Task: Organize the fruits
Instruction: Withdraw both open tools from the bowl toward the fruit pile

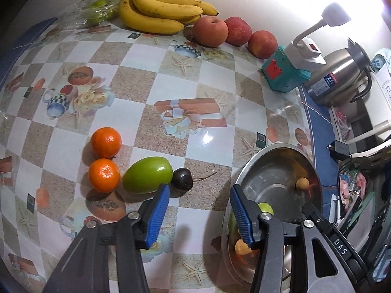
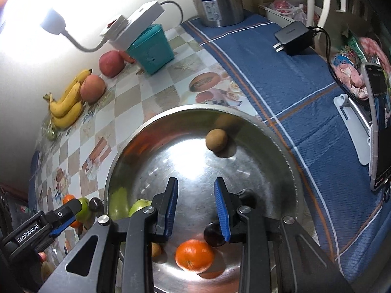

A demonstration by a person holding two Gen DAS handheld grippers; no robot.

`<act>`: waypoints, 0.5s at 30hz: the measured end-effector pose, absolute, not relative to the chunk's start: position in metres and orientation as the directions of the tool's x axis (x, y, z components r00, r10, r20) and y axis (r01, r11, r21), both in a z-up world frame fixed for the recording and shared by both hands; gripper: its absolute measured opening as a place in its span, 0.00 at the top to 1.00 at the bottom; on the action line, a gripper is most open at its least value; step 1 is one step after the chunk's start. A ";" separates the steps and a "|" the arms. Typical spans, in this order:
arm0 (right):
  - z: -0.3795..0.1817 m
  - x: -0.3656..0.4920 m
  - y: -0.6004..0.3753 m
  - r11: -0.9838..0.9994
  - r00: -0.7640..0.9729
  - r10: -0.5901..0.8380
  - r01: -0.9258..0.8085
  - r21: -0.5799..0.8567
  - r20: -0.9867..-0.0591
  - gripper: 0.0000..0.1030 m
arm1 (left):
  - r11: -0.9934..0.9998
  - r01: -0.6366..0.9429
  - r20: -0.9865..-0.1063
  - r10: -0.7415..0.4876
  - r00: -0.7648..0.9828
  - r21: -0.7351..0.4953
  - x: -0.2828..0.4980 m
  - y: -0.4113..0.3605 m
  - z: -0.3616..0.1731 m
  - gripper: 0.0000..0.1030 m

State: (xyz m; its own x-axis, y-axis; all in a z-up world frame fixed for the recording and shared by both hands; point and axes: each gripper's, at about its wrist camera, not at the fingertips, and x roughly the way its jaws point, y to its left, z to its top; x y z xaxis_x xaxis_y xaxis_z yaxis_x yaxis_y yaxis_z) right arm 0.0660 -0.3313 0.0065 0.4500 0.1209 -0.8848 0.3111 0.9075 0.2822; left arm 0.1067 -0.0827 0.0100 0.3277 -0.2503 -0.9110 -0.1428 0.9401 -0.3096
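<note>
Beyond the left claw (image 1: pixel 199 196), past its left finger, lies a green fruit (image 1: pixel 147 174) on the counter (image 1: pixel 171 78). Its long axis runs crosswise to the claw, one end toward two oranges (image 1: pixel 105 161), the other touching a dark cherry (image 1: pixel 182 178). The cherry's stem points away toward the bowl (image 1: pixel 244 171). Left claw: jaws parted wide, nothing between them, no pad touching fruit. The right finger overlaps the bowl rim in view.

Under the right claw (image 2: pixel 196 204) sits the steel bowl (image 2: pixel 288 151). Right claw: fingers narrowly parted, empty, hanging over the bowl floor. Near its base lie an orange (image 2: pixel 194 255) and a dark cherry (image 2: pixel 213 234), the cherry partly hidden by the right finger. A small brown fruit (image 2: pixel 216 140) rests ahead of the tips, near the far wall. A green fruit (image 2: pixel 139 205) sits left of the left finger.

Far ahead of the left claw, along the wall, bananas (image 1: pixel 158 9) lie lengthwise along it, with three apples (image 1: pixel 234 34) in a row to their right.
</note>
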 end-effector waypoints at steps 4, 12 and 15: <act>0.005 0.066 -0.330 0.910 0.438 0.102 0.321 0.261 -0.893 0.61 | 0.943 -0.166 -0.922 -0.226 0.314 -0.288 0.106 -0.081 0.006 0.30; 0.002 0.068 -0.331 0.913 0.423 0.080 0.333 0.237 -0.903 0.35 | 0.948 -0.221 -0.938 -0.156 0.308 -0.230 0.106 -0.074 0.001 0.00; 0.001 0.069 -0.330 0.914 0.422 0.082 0.329 0.236 -0.903 0.33 | 0.948 -0.230 -0.940 -0.144 0.309 -0.221 0.106 -0.071 0.000 0.00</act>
